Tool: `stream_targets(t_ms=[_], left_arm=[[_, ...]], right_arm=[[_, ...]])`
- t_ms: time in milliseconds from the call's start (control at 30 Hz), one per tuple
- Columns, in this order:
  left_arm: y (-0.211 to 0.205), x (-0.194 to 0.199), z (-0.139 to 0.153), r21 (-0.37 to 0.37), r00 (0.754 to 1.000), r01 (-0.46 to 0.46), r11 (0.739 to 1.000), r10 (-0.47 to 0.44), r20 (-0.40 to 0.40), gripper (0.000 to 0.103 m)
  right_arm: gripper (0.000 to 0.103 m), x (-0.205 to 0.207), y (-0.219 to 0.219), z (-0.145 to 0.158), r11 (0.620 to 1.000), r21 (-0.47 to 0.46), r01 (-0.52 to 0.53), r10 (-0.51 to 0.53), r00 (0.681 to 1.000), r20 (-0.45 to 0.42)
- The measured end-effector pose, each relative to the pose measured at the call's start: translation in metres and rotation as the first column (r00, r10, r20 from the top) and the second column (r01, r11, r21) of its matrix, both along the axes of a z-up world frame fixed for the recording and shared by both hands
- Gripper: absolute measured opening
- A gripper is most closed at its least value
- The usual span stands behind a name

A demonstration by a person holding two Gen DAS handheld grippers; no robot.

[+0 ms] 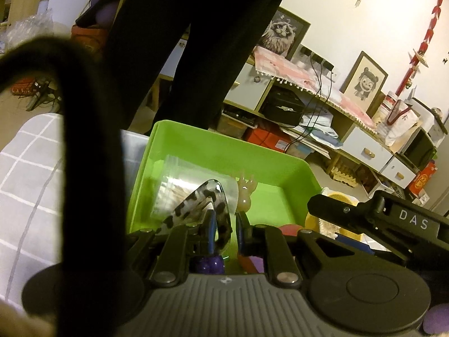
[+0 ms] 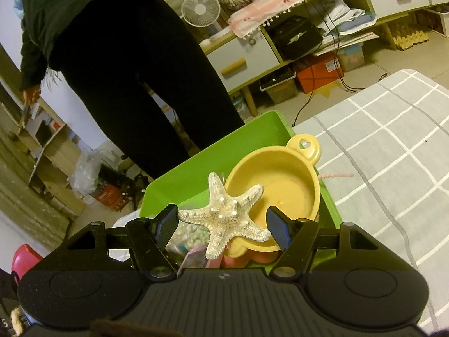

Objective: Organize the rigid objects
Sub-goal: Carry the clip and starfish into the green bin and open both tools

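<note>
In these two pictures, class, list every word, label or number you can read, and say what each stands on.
"DAS": white letters on the black body of the right hand-held gripper.
Red wall hanging: characters too blurred to read.
Orange box under the shelf: print too small to read.

Black left tongs (image 1: pixel 226 231) and right tongs (image 2: pixel 223 227), blue pads, ribbed grey housing, silver screws

Dim, yellowish indoor light; strong fisheye bending and dark vignetting at corners; blurred black cable (image 1: pixel 84 146) up close; soft, slightly noisy detail.
</note>
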State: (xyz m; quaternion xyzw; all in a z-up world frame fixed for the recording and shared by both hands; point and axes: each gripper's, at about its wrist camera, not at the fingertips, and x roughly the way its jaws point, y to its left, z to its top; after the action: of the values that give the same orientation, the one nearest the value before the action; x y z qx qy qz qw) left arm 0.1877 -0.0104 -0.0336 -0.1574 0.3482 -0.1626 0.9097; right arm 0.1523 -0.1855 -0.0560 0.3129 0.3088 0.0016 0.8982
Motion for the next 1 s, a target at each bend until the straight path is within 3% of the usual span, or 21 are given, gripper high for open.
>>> stream_targets(t_ms=[200, 233, 267, 300, 367, 1000], left_arm=[[-0.001, -0.002, 0.000, 0.006, 1.000, 0.018, 1.000, -0.018, 0.013, 0.000], [-0.002, -0.002, 0.000, 0.003, 1.000, 0.026, 1.000, -0.026, 0.008, 0.004], [-0.002, -0.003, 0.000, 0.002, 0.999, 0.032, 0.999, -0.032, 0.001, 0.022], [-0.003, -0.004, 0.000, 0.006, 0.999, 0.035, 0.999, -0.035, 0.000, 0.043], [-0.005, -0.007, 0.001, 0.025, 0.999, 0.032, 0.999, -0.033, 0.013, 0.056], [-0.001, -0.031, 0.024, 0.091, 0.996, 0.084, 0.992, -0.086, 0.024, 0.059]], right_arm=[[0.073, 0.001, 0.000, 0.000, 1.000, 0.008, -0.005, 0.005, 1.000, -0.003], [0.078, 0.002, -0.001, 0.000, 1.000, 0.019, -0.006, 0.006, 1.000, -0.008], [0.086, 0.002, -0.002, -0.001, 0.999, 0.038, -0.008, 0.008, 1.000, -0.012], [0.087, 0.002, -0.002, -0.001, 0.998, 0.055, -0.009, 0.009, 1.000, -0.011], [0.087, 0.001, -0.003, 0.000, 0.998, 0.065, -0.014, 0.014, 1.000, -0.009], [0.088, -0.021, -0.004, 0.028, 0.992, 0.078, -0.097, 0.094, 0.994, 0.047]])
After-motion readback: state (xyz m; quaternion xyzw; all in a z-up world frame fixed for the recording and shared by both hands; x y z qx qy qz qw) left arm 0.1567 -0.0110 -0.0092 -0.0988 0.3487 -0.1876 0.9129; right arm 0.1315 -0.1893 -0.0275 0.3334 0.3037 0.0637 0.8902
